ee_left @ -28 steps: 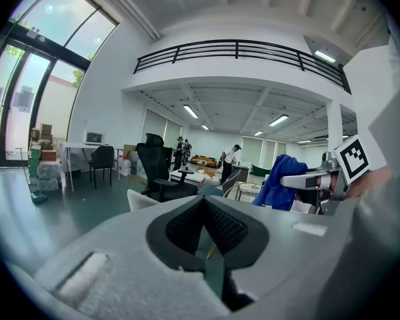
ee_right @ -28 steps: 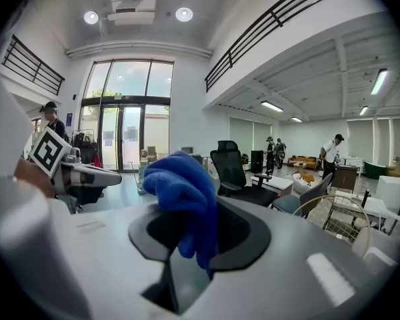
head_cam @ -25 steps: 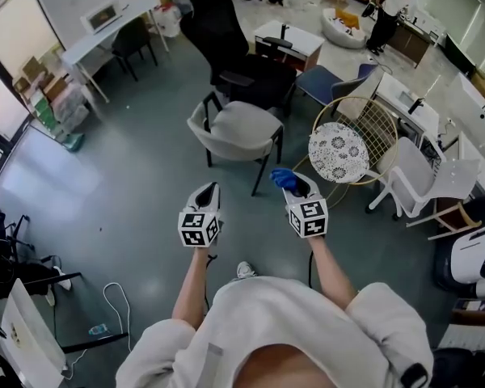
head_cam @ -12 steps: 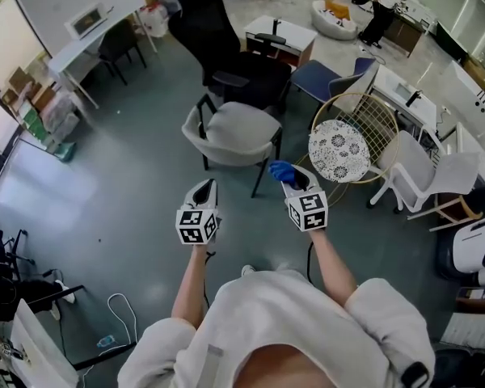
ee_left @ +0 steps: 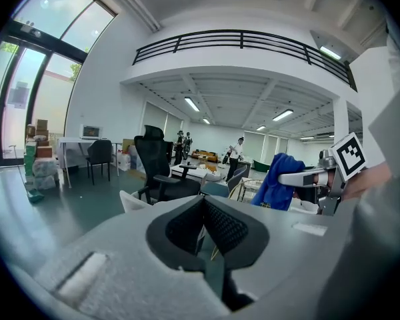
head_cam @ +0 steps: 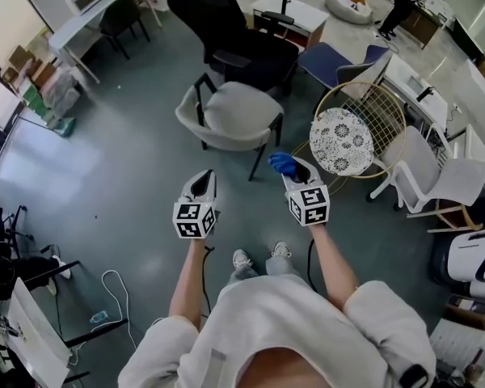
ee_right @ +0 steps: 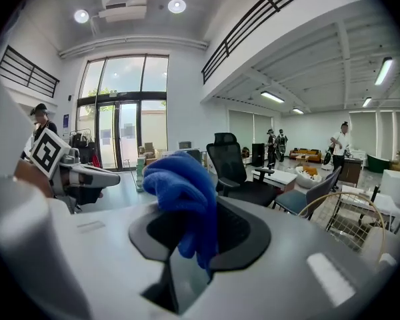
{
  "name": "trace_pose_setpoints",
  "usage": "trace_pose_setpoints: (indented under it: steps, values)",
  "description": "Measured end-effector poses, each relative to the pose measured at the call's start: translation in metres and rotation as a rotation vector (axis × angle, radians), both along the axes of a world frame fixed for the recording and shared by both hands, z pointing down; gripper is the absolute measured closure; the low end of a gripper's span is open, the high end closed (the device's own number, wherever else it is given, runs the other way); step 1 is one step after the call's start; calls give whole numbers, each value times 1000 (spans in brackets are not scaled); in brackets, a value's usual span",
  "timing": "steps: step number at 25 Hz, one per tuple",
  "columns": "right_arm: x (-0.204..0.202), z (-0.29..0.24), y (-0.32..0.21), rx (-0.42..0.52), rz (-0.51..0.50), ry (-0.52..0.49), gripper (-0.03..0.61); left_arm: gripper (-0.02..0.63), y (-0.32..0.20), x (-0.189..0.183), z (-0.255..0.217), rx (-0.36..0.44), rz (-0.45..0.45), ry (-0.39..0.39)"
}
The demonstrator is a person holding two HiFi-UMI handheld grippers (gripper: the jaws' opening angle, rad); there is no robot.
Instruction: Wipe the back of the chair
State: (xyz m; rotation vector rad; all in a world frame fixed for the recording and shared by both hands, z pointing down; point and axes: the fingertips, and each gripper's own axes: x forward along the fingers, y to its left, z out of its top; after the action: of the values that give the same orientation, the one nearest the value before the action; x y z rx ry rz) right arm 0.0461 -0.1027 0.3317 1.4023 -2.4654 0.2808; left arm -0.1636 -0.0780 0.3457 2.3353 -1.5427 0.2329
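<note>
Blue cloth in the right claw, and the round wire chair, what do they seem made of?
Cloth: soft plush fabric, probably microfibre; it bunches in fuzzy matte folds. Wire chair: thin metal, apparently gold finish; open grid back and hoop rim. Its cushion: patterned fabric, seemingly.

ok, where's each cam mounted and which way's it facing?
Head view: on the head, steeply down at grey armchair; forearms, left gripper, right gripper show.
Left gripper view: along its shut jaws toward black office chair; right gripper at right.
Right gripper view: along jaws clamping blue cloth; left gripper at left.
All share the blue cloth.
</note>
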Motion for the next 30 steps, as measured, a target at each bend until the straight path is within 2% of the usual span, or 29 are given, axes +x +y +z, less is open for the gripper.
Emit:
trace_pose_setpoints:
  steps: [10,14,21,30]
  values:
    - [21,29,-30,-45,-46,-53,474,612,-10,24,14,-17,-71,-22]
    - [16,45,-44,-51,-61,-64,474,612,-17,20,29,-22,-99,-30]
    - [4,94,-52,-91,-95,-75,475,612,-22,8,79,-54,-128,-20]
    - [-9,170,-52,-137,-92,-56,476,612,-24,0,155,-97,-105,3]
